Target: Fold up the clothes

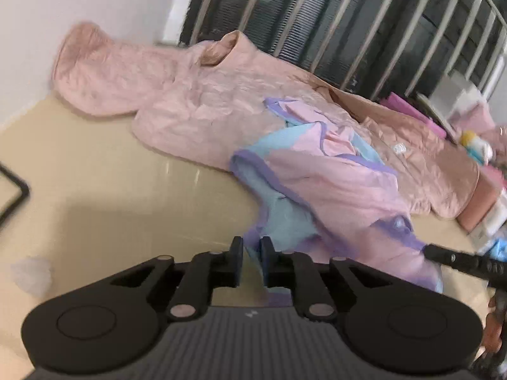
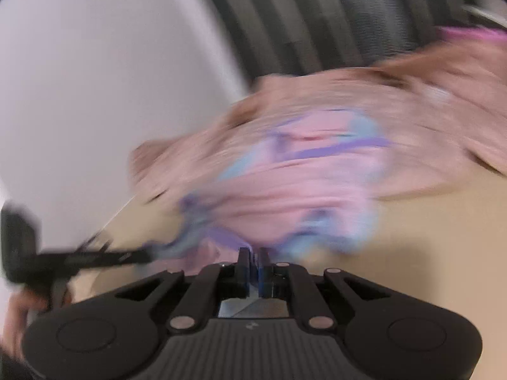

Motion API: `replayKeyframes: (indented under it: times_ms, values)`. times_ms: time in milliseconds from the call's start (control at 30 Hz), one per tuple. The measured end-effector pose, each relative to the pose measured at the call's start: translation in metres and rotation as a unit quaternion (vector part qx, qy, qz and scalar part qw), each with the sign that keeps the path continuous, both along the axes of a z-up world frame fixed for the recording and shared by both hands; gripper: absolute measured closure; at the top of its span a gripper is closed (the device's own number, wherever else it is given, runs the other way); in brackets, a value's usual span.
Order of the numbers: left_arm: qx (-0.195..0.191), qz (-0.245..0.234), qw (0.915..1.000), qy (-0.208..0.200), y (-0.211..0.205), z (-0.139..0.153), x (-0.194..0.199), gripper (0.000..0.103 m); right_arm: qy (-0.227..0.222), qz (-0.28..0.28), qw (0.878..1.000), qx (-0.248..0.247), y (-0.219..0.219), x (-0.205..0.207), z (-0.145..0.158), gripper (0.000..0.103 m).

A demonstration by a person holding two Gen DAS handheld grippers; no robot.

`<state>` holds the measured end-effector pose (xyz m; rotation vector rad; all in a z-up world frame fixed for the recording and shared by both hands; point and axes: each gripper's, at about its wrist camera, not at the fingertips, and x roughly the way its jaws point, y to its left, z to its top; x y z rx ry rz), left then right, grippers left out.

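Left hand-held gripper [image 1: 252,247] is pinching the near hem of the small pink garment [image 1: 332,177], the one with purple trim and light blue panels; its jaws are almost together with blue and purple cloth between them. Right hand-held gripper [image 2: 252,255] is clamping the same garment [image 2: 304,183] at another near edge, jaws nearly shut on a thin bit of fabric. In the left wrist view the right hand-held gripper [image 1: 427,250] is reaching in from the right edge, its tip touching the garment's purple hem. In the right wrist view the left hand-held gripper [image 2: 149,255] is coming in from the left, tip at the purple edge.

The garment is lying crumpled on the beige worktop [image 1: 111,190], its far part overlapping a bigger peach-pink quilted jacket [image 1: 190,95] that is spreading across the back of the worktop toward the white wall [image 1: 63,0]. Dark window with pale bars [image 1: 348,15] is sitting behind the jacket. A clutter of pink and white items [image 1: 469,126] is sitting at far right, too small to identify. A black-edged object [image 1: 16,193] is poking in at the left edge.

Right wrist view is heavily motion-blurred; garment and jacket [image 2: 427,95] details are smearing there.
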<state>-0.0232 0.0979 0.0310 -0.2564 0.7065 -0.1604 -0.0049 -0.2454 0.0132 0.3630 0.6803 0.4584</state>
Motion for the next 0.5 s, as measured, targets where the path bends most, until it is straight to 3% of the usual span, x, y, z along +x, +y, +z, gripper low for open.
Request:
replayKeyframes:
  times_ms: [67, 167, 300, 433, 500]
  values:
    - [0.023, -0.028, 0.9990, -0.028, -0.011, 0.012, -0.012, 0.058, 0.022, -0.049, 0.998, 0.015, -0.020, -0.001, -0.010, 0.092]
    - [0.060, -0.109, 0.9895, -0.075, -0.036, 0.026, -0.031, 0.040, -0.003, -0.055, 0.998, -0.009, -0.019, -0.017, -0.005, 0.091]
    - [0.088, -0.198, 0.9744, -0.059, -0.070, 0.014, -0.034, 0.038, -0.059, 0.027, 0.997, -0.035, 0.005, -0.045, 0.017, 0.075]
    - [0.159, -0.194, 0.9676, -0.028, -0.090, -0.010, -0.027, 0.038, -0.080, 0.062, 0.989, -0.109, 0.031, -0.059, 0.028, 0.075]
    - [0.169, -0.187, 0.9675, -0.020, -0.088, -0.016, -0.024, 0.039, -0.089, 0.077, 0.983, -0.139, 0.039, -0.066, 0.029, 0.075]
